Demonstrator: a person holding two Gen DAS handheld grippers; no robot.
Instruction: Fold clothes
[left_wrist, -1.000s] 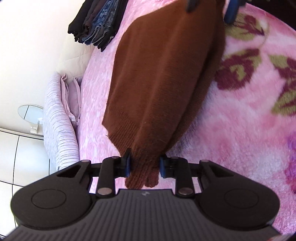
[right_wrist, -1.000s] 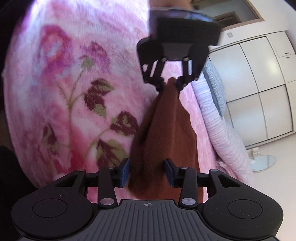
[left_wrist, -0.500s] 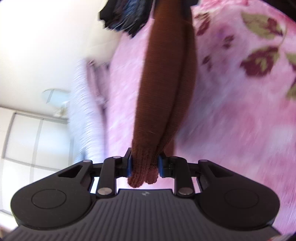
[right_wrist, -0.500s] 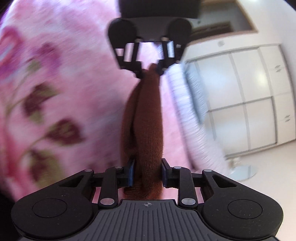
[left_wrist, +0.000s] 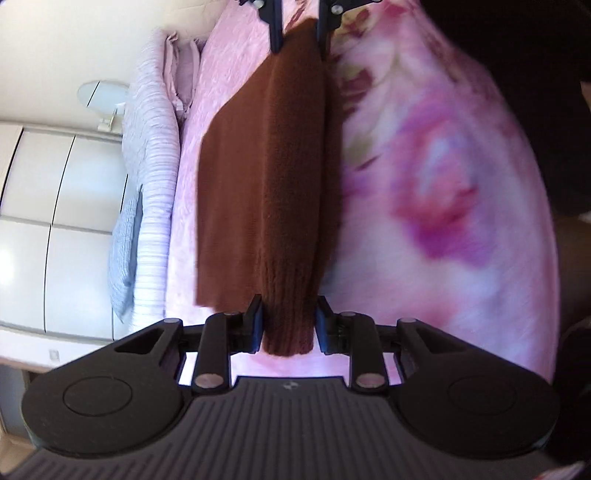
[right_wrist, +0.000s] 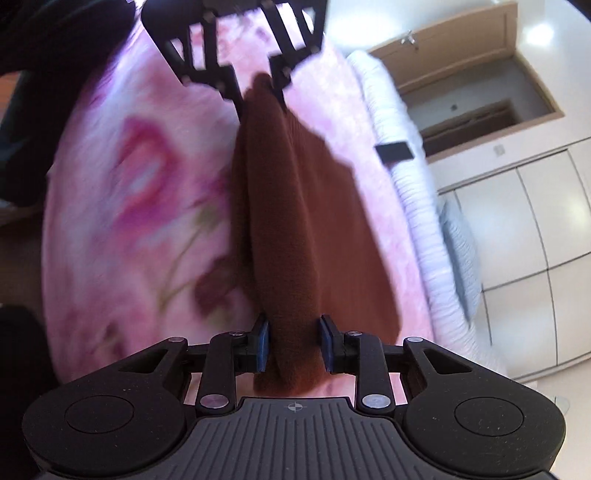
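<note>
A brown knitted sweater (left_wrist: 266, 177) hangs stretched between my two grippers above the pink flowered blanket (left_wrist: 436, 206). My left gripper (left_wrist: 289, 320) is shut on one end of it. My right gripper (right_wrist: 294, 343) is shut on the other end, where the sweater (right_wrist: 295, 236) runs away from it in a doubled band. Each gripper shows at the top of the other's view: the right gripper (left_wrist: 299, 33) in the left wrist view, the left gripper (right_wrist: 258, 88) in the right wrist view. A flap of the sweater hangs down on the pillow side.
Striped lilac pillows (left_wrist: 155, 155) lie along the bed's edge; they also show in the right wrist view (right_wrist: 417, 206). White wardrobe doors (right_wrist: 524, 229) and a doorway (right_wrist: 472, 85) stand beyond. A small round white stand (left_wrist: 101, 98) is on the floor.
Both grippers have swung with the sweater lifted and pulled taut between them. The pile of dark clothes has left the left wrist view. Both views are blurred by the motion.
</note>
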